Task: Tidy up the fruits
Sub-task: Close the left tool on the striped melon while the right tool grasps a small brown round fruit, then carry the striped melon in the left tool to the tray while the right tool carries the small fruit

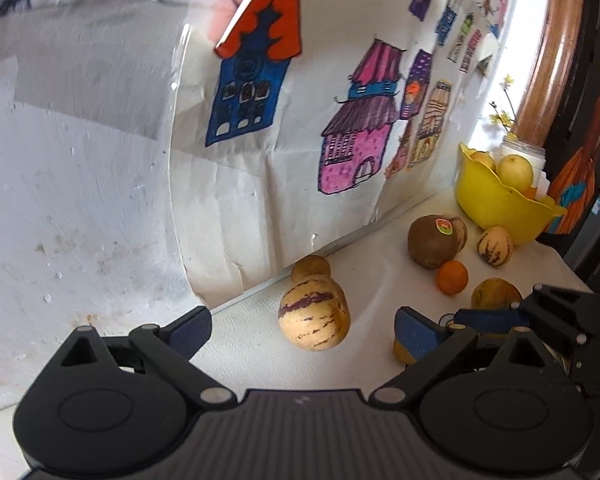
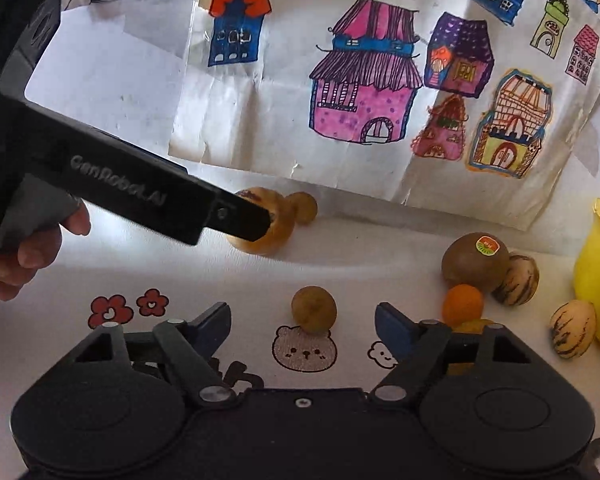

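Straight ahead of the right gripper, just past its blue-padded fingertips, sits a small round brownish-yellow fruit on the white printed tablecloth — it lies on the centre line of the spread jaws, not yet between the pads, which touch nothing. Being near-spherical, it has no long axis to line up with, so I judge the next move needs only a short push forward and down before the jaws close. This hand is clearly the nearer one to that fruit. The left gripper is likewise spread and empty, aimed at a larger cream fruit with purple stripes that rests close to the paper backdrop of coloured house drawings; a person's hand grips its handle in the right wrist view. Both grippers tilt downward toward the tabletop. The yellow plastic bowl (already holding pale yellow fruits) stands well apart to the right, beyond a brown stickered kiwi and a small orange citrus.
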{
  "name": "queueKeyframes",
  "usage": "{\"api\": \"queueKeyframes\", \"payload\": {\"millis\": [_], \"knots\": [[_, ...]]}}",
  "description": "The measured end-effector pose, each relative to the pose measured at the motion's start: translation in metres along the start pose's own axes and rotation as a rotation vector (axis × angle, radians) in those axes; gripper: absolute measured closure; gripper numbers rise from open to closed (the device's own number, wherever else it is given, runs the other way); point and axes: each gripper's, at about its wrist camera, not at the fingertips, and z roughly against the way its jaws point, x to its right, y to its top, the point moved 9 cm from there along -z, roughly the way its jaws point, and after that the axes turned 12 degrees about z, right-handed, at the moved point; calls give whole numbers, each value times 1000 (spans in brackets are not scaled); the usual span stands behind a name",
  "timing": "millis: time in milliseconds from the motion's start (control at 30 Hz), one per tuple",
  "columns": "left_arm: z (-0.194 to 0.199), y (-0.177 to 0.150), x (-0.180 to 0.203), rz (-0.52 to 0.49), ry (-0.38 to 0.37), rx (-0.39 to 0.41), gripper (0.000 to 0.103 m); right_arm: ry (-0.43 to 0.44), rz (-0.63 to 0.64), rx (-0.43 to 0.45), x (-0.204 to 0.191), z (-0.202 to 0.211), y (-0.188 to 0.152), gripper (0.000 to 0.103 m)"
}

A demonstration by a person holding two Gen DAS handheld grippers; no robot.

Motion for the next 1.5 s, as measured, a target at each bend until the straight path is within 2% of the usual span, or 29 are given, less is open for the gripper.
{"api": "queueKeyframes", "payload": {"millis": [167,233,333,467,767,933,1267,1500], "knots": [[-11,-1,-2,33,-1,-11,10,-3,-32,-4,4,-6,-2,35],[-16,-1,-3,48,3,-16,17,-3,-56,-7,6,-9,-4,42],[-22,-2,-5,68,10,-24,24,10,-104,-5,10,-15,-7,45],[-26,-2,-6,86,6,-20,27,17,-143,4,13,-18,-9,52],[-29,0,-6,133,-30,-43,45,22,-177,13,15,-18,-11,73],[-33,-2,-3,160,-60,-64,57,20,-183,14,14,-17,-10,74],[-29,-4,-6,196,-79,-72,60,23,-204,15,10,-13,-12,74],[-15,-16,4,177,-100,-95,61,10,-273,27,13,15,-22,74]]}}
